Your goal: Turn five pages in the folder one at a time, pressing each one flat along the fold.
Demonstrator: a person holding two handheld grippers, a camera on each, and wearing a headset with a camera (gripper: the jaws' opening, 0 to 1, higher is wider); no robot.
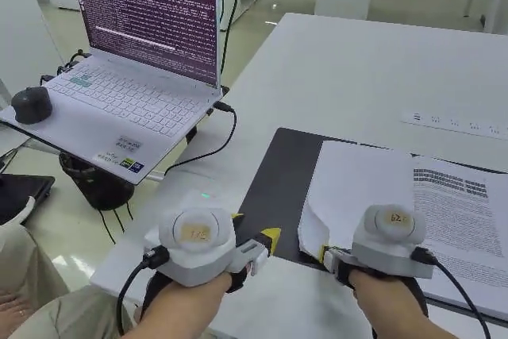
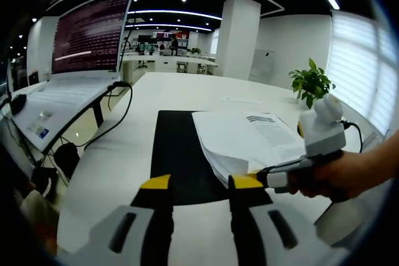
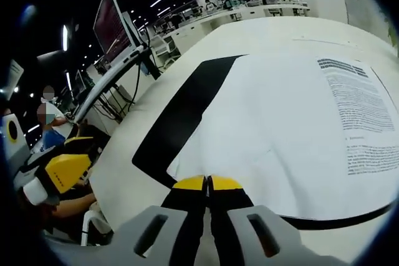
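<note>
Pinching the near left corner of the curled white top sheet (image 1: pixel 357 188), the right gripper (image 1: pixel 326 256) has its yellow-tipped jaws pressed together, and the paper is lifted and bowed there. The sheet belongs to the open black folder (image 1: pixel 278 188), which lies flat on the white table (image 1: pixel 357 69) at the near right. Its dark inner cover shows bare to the left of the pages. To the right of the raised sheet lies a printed page (image 1: pixel 464 220) headed by several bold lines, with the text too small to read.

The left gripper (image 1: pixel 254 232) is just left of the folder's near left corner, jaws spread and holding nothing. An orange handwritten number on its round white cap seems to read 172. The right gripper's cap starts with 62, and the rest is unclear.

A white laptop (image 1: pixel 135 77) stands raised at the far left, its screen full of unreadable terminal lines, with small stickers on the palm rest. A black mouse (image 1: pixel 32 105) sits beside it, and a white power strip (image 1: pixel 452 123) lies at the far right.
</note>
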